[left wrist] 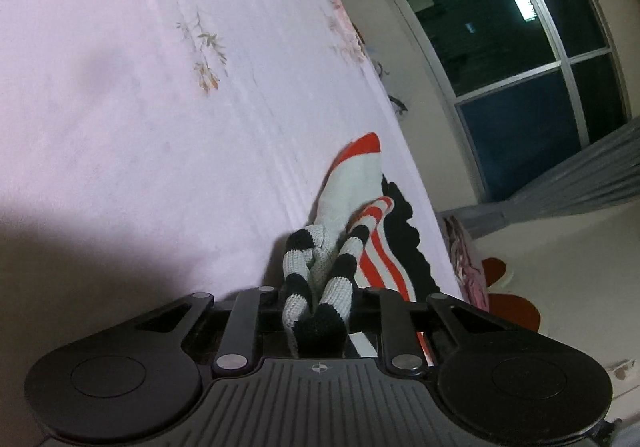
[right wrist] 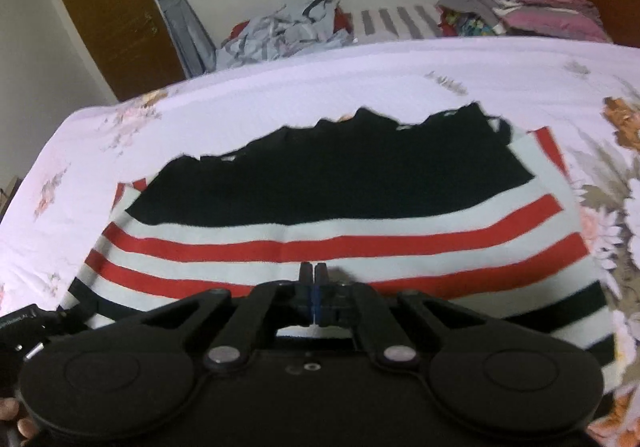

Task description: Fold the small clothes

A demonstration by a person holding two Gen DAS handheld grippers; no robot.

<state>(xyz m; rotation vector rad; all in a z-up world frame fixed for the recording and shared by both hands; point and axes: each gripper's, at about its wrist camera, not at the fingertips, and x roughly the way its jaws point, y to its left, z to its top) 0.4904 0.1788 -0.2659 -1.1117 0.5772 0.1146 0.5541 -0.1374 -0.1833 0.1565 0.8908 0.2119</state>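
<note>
The bed (right wrist: pixel 360 67) is covered by a pale lilac sheet (left wrist: pixel 120 107) printed with flower sprigs; larger blooms sit at the 3 o'clock edge in the right wrist view. A knitted garment (right wrist: pixel 320 243) lies flat, directly on the sheet, at the centre of that view. Its black section with a scalloped edge lies toward 12 o'clock; red and white stripes, then black and white stripes, follow toward 6 o'clock.
</note>
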